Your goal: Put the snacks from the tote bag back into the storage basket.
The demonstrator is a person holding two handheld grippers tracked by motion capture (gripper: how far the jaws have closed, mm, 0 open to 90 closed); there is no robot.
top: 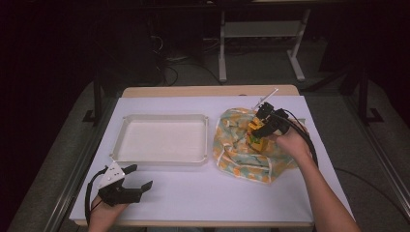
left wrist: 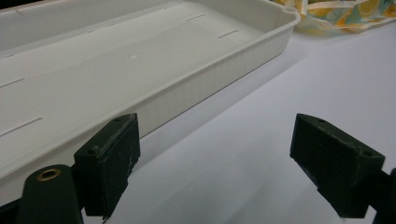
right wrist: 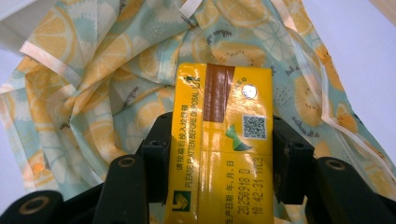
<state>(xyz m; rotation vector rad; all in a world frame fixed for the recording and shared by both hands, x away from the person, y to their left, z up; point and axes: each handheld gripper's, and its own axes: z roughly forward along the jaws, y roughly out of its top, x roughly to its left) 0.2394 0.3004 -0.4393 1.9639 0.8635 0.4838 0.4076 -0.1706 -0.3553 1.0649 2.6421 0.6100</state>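
Surroundings: dark room, white-topped bench [top: 203,193].
Landmark: white tray [top: 162,159], empty.
Carton: yellow drink carton [right wrist: 219,149] on the citrus-print cloth [top: 232,145] just right of the tray.
Right tool [top: 258,129]: clamped on the carton's sides.
Left tool [top: 133,180]: wide, holding nothing, near the tray's front-left corner.
Handling: likely light, stiff but crushable, glossy; grip mid-body.
Room: tray rim raised, open bench in front.

High overview; two close gripper-mounted views.

The tray [top: 162,138] lies left of the cloth [top: 241,154], which bears the carton [top: 256,140].
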